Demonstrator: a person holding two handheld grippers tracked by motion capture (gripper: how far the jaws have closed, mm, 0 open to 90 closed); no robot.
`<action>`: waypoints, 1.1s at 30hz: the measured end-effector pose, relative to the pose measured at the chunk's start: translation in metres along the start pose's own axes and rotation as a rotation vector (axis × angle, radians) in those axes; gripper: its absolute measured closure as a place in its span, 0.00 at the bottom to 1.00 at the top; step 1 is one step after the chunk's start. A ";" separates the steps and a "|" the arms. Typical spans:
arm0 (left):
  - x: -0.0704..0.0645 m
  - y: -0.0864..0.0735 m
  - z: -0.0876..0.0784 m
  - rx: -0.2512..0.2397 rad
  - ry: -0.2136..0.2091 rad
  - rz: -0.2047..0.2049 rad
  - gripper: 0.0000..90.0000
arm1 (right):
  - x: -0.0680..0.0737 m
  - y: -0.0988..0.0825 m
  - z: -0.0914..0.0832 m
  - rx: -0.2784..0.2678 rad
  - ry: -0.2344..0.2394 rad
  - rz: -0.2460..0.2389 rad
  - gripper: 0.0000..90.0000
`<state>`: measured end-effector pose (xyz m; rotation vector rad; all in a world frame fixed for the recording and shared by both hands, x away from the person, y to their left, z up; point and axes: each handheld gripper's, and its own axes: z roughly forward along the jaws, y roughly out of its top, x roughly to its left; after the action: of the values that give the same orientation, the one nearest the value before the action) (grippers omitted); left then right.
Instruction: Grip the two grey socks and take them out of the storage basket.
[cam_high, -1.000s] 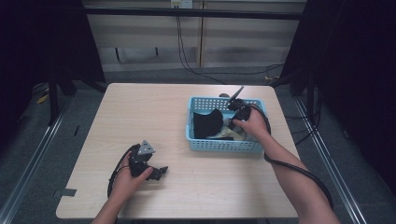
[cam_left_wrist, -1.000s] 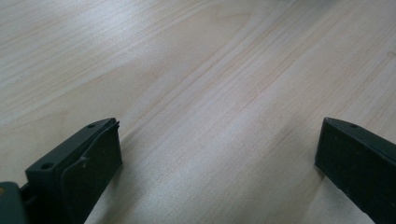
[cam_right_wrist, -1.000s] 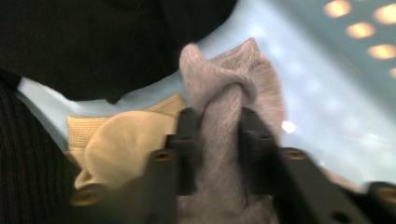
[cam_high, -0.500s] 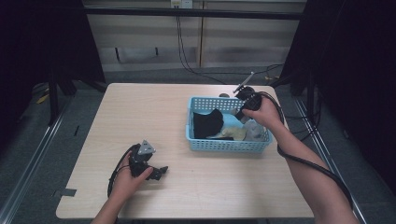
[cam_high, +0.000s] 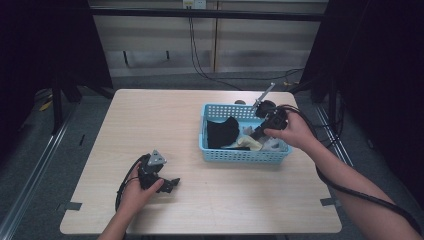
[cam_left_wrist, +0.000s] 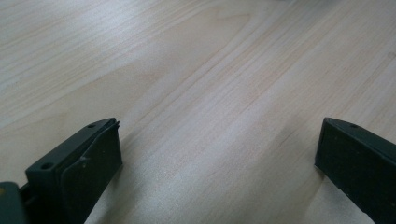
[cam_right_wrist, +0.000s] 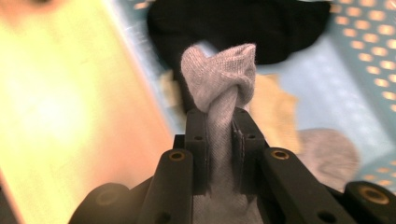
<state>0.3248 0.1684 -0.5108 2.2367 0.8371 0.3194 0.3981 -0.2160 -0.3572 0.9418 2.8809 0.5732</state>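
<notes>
Currently left gripper rests lower left on the table, jaws wide apart, nothing between. Right gripper, centre-right over the blue basket, is clamped on a grey sock. Risk: the bunched fabric slips free, or the sock's tail snags the black cloth behind.

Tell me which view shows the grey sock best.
The right gripper view: the grey sock sits close up, bunched and pinched between the right gripper's jaws. The high view shows just a small pale patch at the basket, half hidden by the hand.
</notes>
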 end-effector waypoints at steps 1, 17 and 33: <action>0.000 0.000 0.000 0.000 0.000 0.000 0.00 | 0.000 0.000 0.000 0.000 0.000 0.000 0.88; 0.000 0.000 0.000 0.005 -0.001 0.004 0.00 | 0.104 -0.047 0.037 0.046 0.161 -0.210 0.88; 0.000 0.000 0.000 0.005 -0.001 0.004 0.00 | 0.106 -0.059 0.083 0.121 0.156 -0.182 0.74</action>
<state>0.3249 0.1686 -0.5106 2.2434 0.8338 0.3187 0.2924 -0.1708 -0.4500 0.6643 3.1278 0.4816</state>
